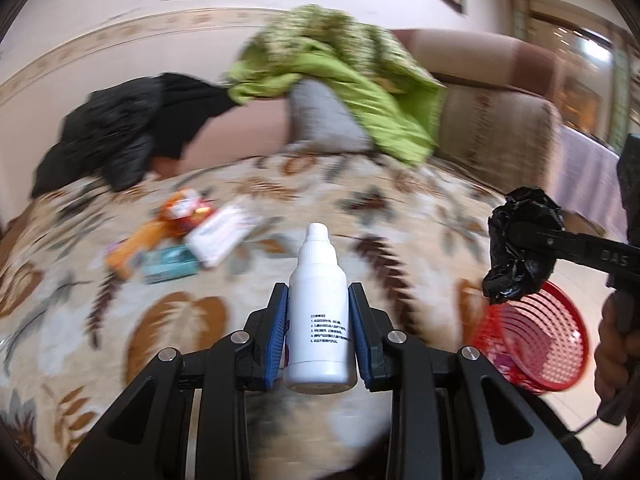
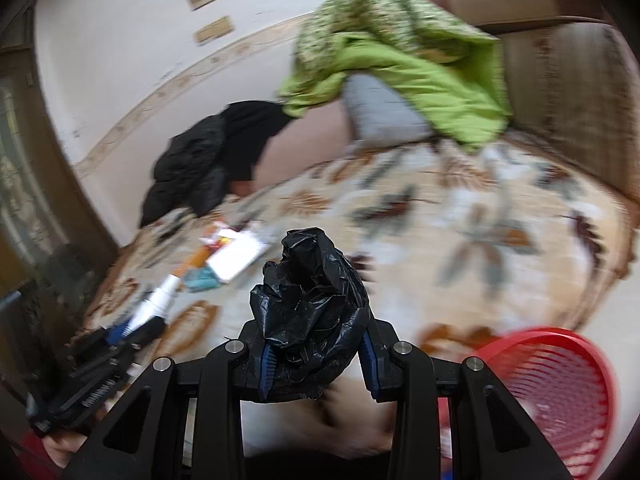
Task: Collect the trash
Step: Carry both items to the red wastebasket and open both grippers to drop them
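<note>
My left gripper (image 1: pixel 318 300) is shut on a small white plastic bottle (image 1: pixel 319 312), held upright between the blue pads above a floral-covered bed. My right gripper (image 2: pixel 316 336) is shut on a crumpled black plastic bag (image 2: pixel 308 300); the same black plastic bag (image 1: pixel 522 252) shows at the right of the left wrist view, above a red mesh basket (image 1: pixel 536 344). In the right wrist view the red mesh basket (image 2: pixel 556 396) sits low at the right, and the left gripper (image 2: pixel 132 328) with its white bottle (image 2: pixel 158 300) appears at lower left. Several wrappers and small boxes (image 1: pixel 188 236) lie on the bedspread.
A green quilt (image 1: pixel 344 76) and grey pillow (image 1: pixel 324 116) are heaped at the bed's far side, with a black jacket (image 1: pixel 128 128) to their left. A brown sofa arm (image 1: pixel 496 120) stands beyond the bed at right. A hand (image 1: pixel 616 344) grips the right tool's handle.
</note>
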`<state>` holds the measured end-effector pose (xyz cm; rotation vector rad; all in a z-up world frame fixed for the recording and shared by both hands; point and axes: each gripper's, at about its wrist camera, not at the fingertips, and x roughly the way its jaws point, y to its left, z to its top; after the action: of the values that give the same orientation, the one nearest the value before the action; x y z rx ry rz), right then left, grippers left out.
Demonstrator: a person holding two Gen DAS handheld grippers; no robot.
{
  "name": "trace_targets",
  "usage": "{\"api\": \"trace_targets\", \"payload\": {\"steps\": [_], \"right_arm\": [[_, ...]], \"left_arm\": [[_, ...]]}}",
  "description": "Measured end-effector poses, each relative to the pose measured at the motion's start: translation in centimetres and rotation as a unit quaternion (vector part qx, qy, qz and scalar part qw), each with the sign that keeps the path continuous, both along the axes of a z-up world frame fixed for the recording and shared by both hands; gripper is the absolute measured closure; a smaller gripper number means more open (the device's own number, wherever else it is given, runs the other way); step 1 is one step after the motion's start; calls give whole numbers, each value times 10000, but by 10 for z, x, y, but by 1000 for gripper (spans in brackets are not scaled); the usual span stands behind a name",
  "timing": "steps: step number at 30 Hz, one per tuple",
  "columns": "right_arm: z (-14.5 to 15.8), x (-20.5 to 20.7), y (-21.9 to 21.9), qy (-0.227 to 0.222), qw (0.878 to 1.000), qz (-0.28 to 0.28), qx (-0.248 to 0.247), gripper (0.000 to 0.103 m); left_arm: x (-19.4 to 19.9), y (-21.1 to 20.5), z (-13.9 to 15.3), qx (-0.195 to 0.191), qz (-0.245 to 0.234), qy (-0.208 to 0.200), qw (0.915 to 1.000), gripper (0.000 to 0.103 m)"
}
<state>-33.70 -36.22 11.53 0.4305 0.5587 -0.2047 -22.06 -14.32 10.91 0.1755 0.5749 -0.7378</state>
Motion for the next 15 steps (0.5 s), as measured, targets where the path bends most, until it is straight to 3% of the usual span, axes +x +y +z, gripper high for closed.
{"api": "trace_targets", "payload": {"steps": [5,9,12,15], "right_arm": [[-12,-52,-44,236,9978,-615,93,66],[-20,-79,-66,363,9947,-945,184,63],[-26,-90,-78,442,9926,-1111,216,61],[-32,-96,-90,547,9902,-1238,355,52]], "left_arm": [[-31,-56,6,-9,-918,324,9952,74],[-56,-104,9,35,-1608,601,9851,74],[-70,-133,8,83,-1955,836,9771,74],[-82,-159,5,171,-2148,938,9720,73]]}}
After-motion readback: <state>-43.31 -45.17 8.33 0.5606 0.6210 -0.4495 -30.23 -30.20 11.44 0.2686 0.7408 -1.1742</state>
